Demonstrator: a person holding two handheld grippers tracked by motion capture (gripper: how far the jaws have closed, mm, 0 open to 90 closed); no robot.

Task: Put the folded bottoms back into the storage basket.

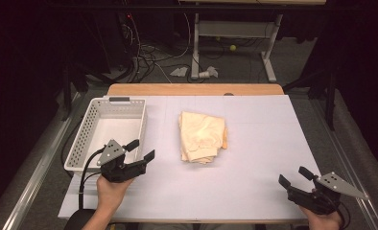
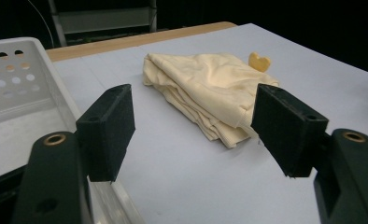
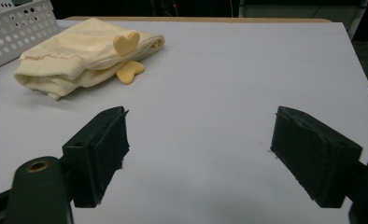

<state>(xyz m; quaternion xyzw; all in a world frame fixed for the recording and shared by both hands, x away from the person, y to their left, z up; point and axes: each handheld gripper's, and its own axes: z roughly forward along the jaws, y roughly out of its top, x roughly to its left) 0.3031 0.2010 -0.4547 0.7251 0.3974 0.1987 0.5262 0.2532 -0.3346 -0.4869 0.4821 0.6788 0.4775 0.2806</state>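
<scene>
- Far left of the tabletop point(image 1: 254, 191) sat a white perforated basket point(image 1: 81, 139), nothing inside it as far as I could see.
- Just in front of the basket's near right corner was the left gripper point(image 1: 142, 149), held in a hand coming in from the bottom edge. Its fingers point(image 2: 108, 126) were spread wide with nothing between them, aimed roughly at the cloth.
- Middle of the tabletop: the folded cream garment point(image 1: 202, 136), a soft stack with layered edges. From the right gripper view you could see a little heart-shaped bit point(image 3: 126, 43) in a deeper yellow sticking up off its side, and another lying flat under it. The garment was well apart from both grippers and near the basket but not touching it.
- Far right, near the front corner, was the right gripper point(image 1: 295, 177). Same deal: fingers point(image 3: 98, 154) wide apart, empty, hovering over bare tabletop.
- My read: this looked like the very start, the reach-in step, nothing grabbed yet. Guessing the garment was meant to go in the basket, or get unfolded, can't say which.
- Next move probably needed the left gripper to slide in low at the near edge of the stack and pinch all layers at once, otherwise the top layer would just peel off.
- The right one had a longer way to travel to help.
</scene>
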